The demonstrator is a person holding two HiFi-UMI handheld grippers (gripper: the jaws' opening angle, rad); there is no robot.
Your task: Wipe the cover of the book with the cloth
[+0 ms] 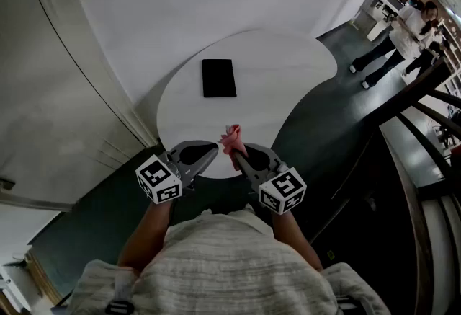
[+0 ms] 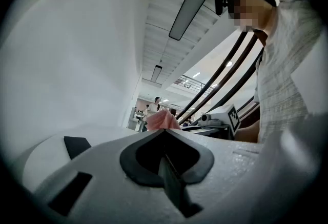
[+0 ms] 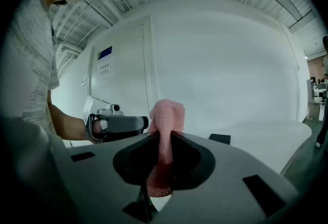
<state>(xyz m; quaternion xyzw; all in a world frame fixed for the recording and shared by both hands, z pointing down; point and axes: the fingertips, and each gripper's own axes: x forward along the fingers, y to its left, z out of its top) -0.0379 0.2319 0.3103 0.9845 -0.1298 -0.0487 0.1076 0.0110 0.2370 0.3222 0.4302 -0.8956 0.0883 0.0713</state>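
Book [image 1: 218, 78] lies flat on the worktop [image 1: 288, 83] awaiting wiping; right hand-held gripper [image 1: 236, 152] pinches the pink cloth [image 1: 232, 137] ready, left hand-held gripper [image 1: 215, 149] pressed together, empty.

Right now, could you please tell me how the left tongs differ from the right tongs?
The right tongs are shut on the pink cloth; the left tongs are shut on nothing. The left tongs angle rightward, the right tongs leftward. Both sit at the table's near edge, short of the book.

One book [image 1: 218, 78], one cloth [image 1: 232, 137], one table [image 1: 288, 76], two tongs [image 1: 214, 151] [image 1: 239, 156].
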